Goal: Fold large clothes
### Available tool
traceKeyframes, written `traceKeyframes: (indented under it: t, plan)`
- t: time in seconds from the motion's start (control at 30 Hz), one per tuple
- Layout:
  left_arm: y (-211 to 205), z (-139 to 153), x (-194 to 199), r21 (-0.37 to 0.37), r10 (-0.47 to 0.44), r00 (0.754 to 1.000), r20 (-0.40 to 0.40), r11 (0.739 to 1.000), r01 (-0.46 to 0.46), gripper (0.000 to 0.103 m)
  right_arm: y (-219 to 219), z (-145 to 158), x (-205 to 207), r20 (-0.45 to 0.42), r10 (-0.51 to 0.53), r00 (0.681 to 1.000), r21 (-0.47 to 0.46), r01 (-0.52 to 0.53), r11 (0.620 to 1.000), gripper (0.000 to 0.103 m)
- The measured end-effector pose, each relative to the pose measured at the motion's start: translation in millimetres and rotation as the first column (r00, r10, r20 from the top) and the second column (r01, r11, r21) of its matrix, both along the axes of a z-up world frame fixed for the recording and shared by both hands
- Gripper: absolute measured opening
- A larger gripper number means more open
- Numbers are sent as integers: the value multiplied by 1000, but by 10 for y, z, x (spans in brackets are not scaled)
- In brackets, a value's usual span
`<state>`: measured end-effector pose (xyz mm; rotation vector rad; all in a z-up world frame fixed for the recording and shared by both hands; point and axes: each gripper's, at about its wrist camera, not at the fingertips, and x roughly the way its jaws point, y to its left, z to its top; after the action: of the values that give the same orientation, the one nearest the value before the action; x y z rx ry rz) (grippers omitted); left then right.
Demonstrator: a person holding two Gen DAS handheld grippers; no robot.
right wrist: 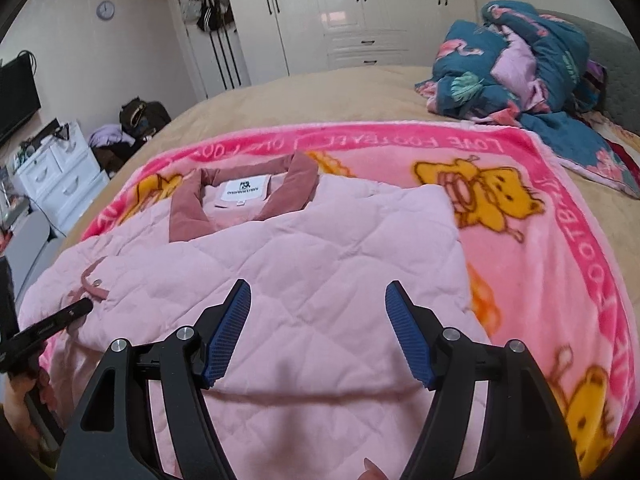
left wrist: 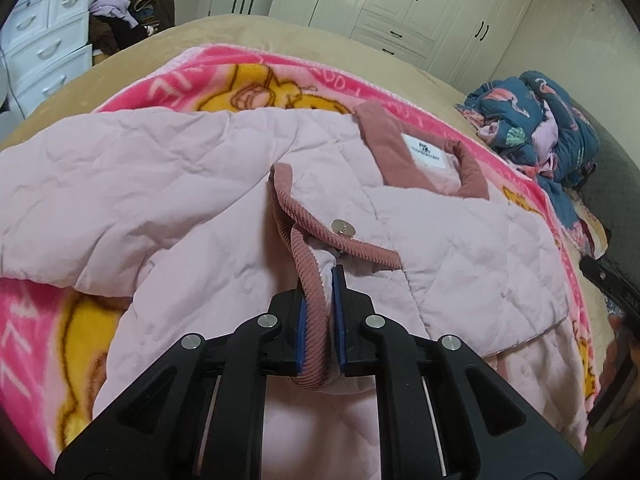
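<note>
Two grippers are at work over one pale pink quilted jacket (right wrist: 320, 264), which lies spread on a bright pink fleece blanket printed with yellow bears (right wrist: 520, 208) across a tan-covered bed (right wrist: 320, 92). Starting at your left, your left gripper (left wrist: 320, 312) has its blue pads pressed together on the dusty-rose corduroy cuff (left wrist: 312, 300) of a sleeve that lies folded across the jacket's front. A silver snap button (left wrist: 343, 227) sits on the corduroy band just beyond the fingertips. In the right wrist view that same gripper (right wrist: 80, 308) shows as a black tip at the left edge of the jacket, touching the cuff trim there.

Further along, the rose corduroy collar (right wrist: 240, 188) lies at the far end of the jacket, open around a white label (right wrist: 242, 191).

Your right gripper (right wrist: 318, 328) hangs over the near middle of the jacket with its jaws standing well apart and nothing between the blue ribbed pads (right wrist: 228, 332). The jacket's right side is folded in, leaving a straight edge beside the bear print.

At the far right of the bed a crumpled dark blue quilt with pink flamingos (right wrist: 520, 64) is heaped, well apart from the jacket. White wardrobes (right wrist: 360, 12) line the far wall.
</note>
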<state>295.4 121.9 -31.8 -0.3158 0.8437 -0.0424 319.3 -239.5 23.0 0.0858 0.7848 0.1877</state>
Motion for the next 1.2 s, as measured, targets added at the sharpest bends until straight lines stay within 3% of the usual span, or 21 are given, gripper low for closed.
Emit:
traceKeyframes:
  t: [0.17, 0.23, 0.4, 0.57, 0.67, 0.8, 0.9, 1.03, 1.2]
  plan:
    - [-4, -37, 12, 4, -1, 1000, -11, 1000, 1, 6, -140, -441, 356, -158, -97, 983, -46, 91, 995, 69]
    - [-2, -69, 25, -6, -6, 1000, -18, 1000, 6, 8, -256, -615, 422, -199, -118, 973, -16, 117, 993, 69]
    - [-58, -101, 32, 19, -6, 1000, -28, 1000, 7, 12, -295, -694, 439, -196, -141, 970, -12, 142, 990, 70]
    - [20, 158, -59, 48, 46, 999, 5, 998, -47, 19, -269, -500, 218, -144, -103, 984, 34, 109, 993, 72]
    - [-19, 389, -141, 64, 53, 996, 65, 996, -57, 33, -214, -425, 64, -120, -71, 990, 38, 76, 996, 74]
    - [-208, 514, -179, 35, -6, 995, 96, 999, 3, 47, -134, -374, -112, -103, -29, 994, 44, 34, 998, 76]
    - [-404, 447, -148, 21, -69, 995, 72, 997, 68, 56, -86, -357, -189, -99, -7, 995, 34, 10, 999, 78]
    - [-642, 151, -69, -20, -135, 991, -14, 991, 135, 57, -99, -370, -216, -104, -9, 995, 27, 12, 1000, 80]
    - [-732, -209, 27, 30, -167, 984, -66, 985, 170, 61, -181, -610, -126, -193, -50, 980, 20, 55, 998, 82]
